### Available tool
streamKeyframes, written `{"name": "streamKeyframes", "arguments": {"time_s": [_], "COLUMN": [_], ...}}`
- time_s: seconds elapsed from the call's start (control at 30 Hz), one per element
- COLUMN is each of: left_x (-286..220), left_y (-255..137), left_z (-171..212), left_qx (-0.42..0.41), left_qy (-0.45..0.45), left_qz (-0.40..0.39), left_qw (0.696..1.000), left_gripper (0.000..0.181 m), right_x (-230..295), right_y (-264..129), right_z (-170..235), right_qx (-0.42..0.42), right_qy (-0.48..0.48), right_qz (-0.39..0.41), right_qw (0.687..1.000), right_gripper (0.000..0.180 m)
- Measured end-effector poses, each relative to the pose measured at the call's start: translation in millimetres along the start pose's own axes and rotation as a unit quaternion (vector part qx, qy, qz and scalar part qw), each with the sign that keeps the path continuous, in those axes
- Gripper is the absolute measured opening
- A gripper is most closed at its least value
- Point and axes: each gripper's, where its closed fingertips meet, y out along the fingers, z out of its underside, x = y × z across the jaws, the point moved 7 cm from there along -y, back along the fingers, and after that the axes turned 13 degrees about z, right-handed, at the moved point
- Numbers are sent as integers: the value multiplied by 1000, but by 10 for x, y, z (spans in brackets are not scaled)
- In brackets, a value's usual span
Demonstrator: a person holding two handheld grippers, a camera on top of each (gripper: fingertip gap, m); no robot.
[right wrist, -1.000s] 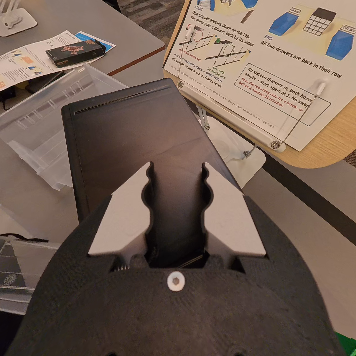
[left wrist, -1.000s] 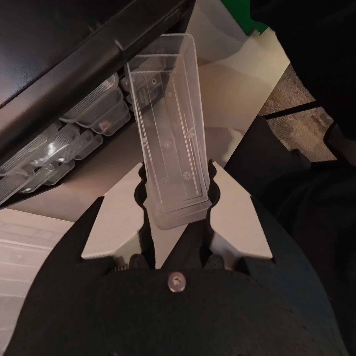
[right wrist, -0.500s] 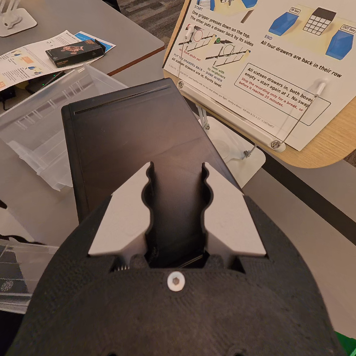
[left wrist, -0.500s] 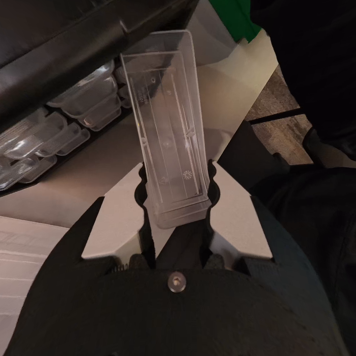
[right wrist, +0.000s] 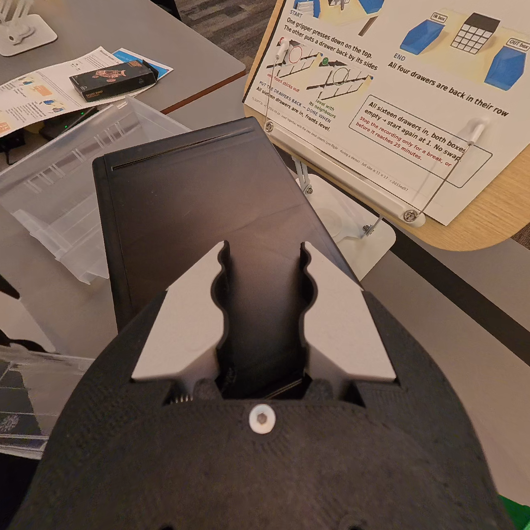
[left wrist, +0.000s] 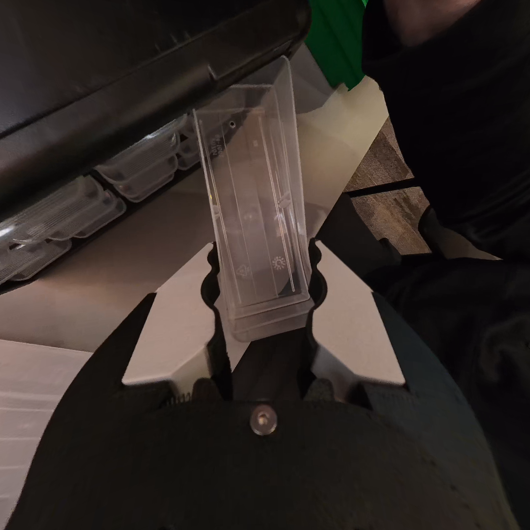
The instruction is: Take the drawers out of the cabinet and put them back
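The left gripper (left wrist: 262,289) is clenched on the near end of a clear, empty drawer (left wrist: 252,206), whose long axis runs away toward 12 o'clock, its far end at the cabinet (left wrist: 114,71) front beside seated drawers (left wrist: 137,169) at 10 o'clock. The right gripper (right wrist: 263,289), spread and empty, rests over the cabinet top; beyond, at 10 o'clock, lies a clear bin (right wrist: 71,195) on the table (right wrist: 430,329), seemingly empty.

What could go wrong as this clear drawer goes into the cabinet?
The drawer sits skewed in the left claw, gripped only near one end, so it could twist or jam against the cabinet edge. The right claw rests open on the cabinet top; if it slips, the cabinet may shift.
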Motion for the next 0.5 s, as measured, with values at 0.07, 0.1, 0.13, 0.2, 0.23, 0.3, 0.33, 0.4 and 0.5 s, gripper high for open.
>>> {"name": "streamKeyframes", "arguments": {"time_s": [0.07,0.1,0.13,0.2,0.23,0.3,0.33,0.4,0.5], "left_x": [-17,-25,-30,-31,-33,-40,-48,-64,-77], "left_y": [24,25,31,70,83,106,121,141,117], "left_z": [20,29,41,72,79,88,91,93,65], "left_qx": [-11,-20,-29,-40,-46,-58,-63,-66,-56], "left_qy": [5,8,9,17,18,16,14,12,3], "left_qz": [-14,-21,-28,-42,-44,-46,-48,-53,-52], "left_qw": [1000,1000,999,998,998,997,997,996,997], "left_gripper": [61,61,61,60,60,60,60,60,60], "right_x": [0,1,0,1,1,0,0,-1,0], "right_y": [1,0,0,0,0,1,1,0,0], "right_z": [1,1,1,1,1,1,1,1,1], "right_qx": [0,0,-1,-1,-1,0,0,0,0], "right_qy": [0,0,0,-1,-1,-1,0,0,0], "right_qz": [0,0,0,0,-1,-1,0,0,1], "right_qw": [1000,1000,1000,1000,1000,1000,1000,1000,1000], "right_gripper": [48,48,48,48,48,48,48,48,47]}}
